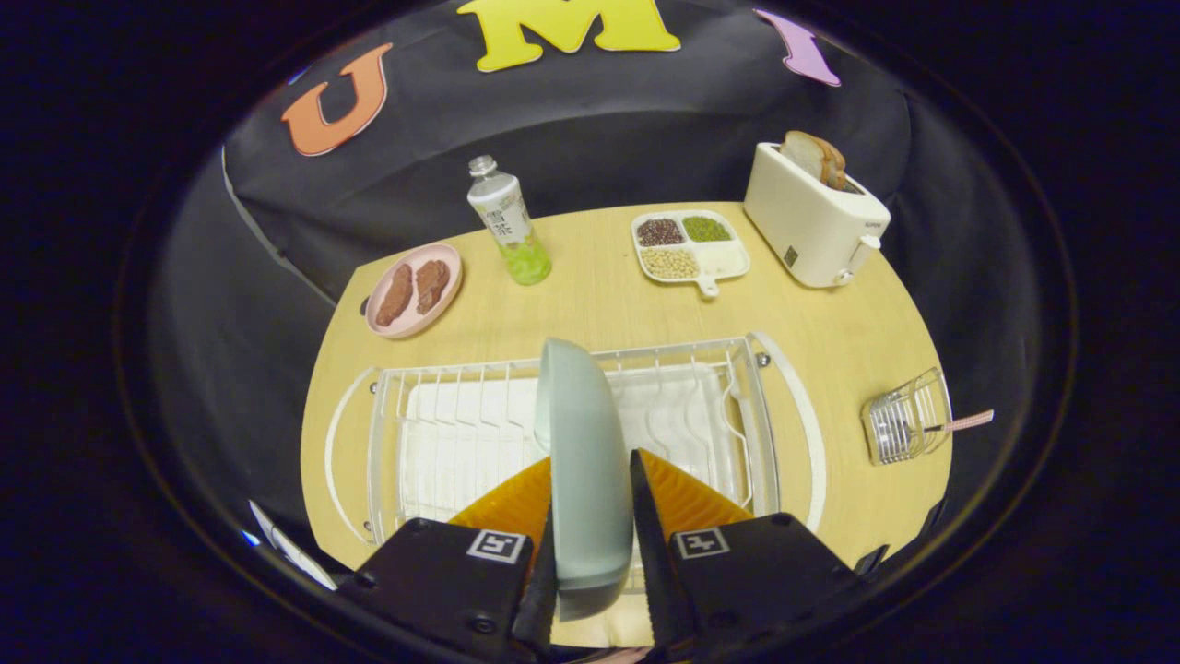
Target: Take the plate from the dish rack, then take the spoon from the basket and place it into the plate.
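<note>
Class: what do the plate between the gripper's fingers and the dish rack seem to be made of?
Plate, clamped on edge in the gripper: probably matte ceramic or melamine; smooth, pale green, no glare.
Dish rack: likely white-coated metal wire, judging by its thin, even bars, over a white, probably plastic, tray.

Smooth matt plate (pixel 583 461), white coated-wire dish rack (pixel 682 406), pale wood-grain table (pixel 590 304).

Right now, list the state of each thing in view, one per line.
tool: shut on the plate
plate: on edge, upright, gripped over the dish rack
dish rack: nothing else in it
basket: spoon handle sticks out
toaster: bread in slot
bottle: upright, capped
pink plate: holds two brown pieces
</note>
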Demonstrator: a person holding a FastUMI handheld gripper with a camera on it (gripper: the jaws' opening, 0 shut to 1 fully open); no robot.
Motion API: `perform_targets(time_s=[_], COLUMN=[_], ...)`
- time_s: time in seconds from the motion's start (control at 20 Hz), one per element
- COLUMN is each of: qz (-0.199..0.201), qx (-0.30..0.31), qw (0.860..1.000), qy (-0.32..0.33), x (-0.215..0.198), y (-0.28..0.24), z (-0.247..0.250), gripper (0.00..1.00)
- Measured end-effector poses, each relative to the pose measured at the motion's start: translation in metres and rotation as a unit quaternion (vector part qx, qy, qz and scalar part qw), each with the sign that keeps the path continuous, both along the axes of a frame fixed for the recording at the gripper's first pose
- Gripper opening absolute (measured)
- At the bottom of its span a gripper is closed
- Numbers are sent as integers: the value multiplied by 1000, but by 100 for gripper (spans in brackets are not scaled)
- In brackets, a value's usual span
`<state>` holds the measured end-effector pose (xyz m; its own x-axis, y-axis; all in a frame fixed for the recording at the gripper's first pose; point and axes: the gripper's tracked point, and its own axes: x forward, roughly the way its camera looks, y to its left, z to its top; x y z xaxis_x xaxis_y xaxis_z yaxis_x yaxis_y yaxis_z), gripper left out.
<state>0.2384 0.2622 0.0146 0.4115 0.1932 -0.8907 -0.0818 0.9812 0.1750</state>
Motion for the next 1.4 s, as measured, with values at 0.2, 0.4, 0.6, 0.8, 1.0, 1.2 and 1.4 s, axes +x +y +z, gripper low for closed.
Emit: perform_targets(time_s=[0.2, 0.4, 0.6, 0.8, 1.0, 1.2, 1.4], qz=[-6, -14, -17, -36, -12, 6, 6], qx=[-29, -73, -109, -118, -73, 6, 42], qw=[999, 997, 994, 991, 996, 999, 998], qy=[22, 3, -19, -46, -54, -50, -46], x=[-8, -9, -10, -9, -33, -80, -124], y=[9, 12, 8, -13, -15, -17, -40], z=[-4, 7, 23, 38, 51, 48, 29], gripper=[40, 39, 38, 37, 33, 32, 33])
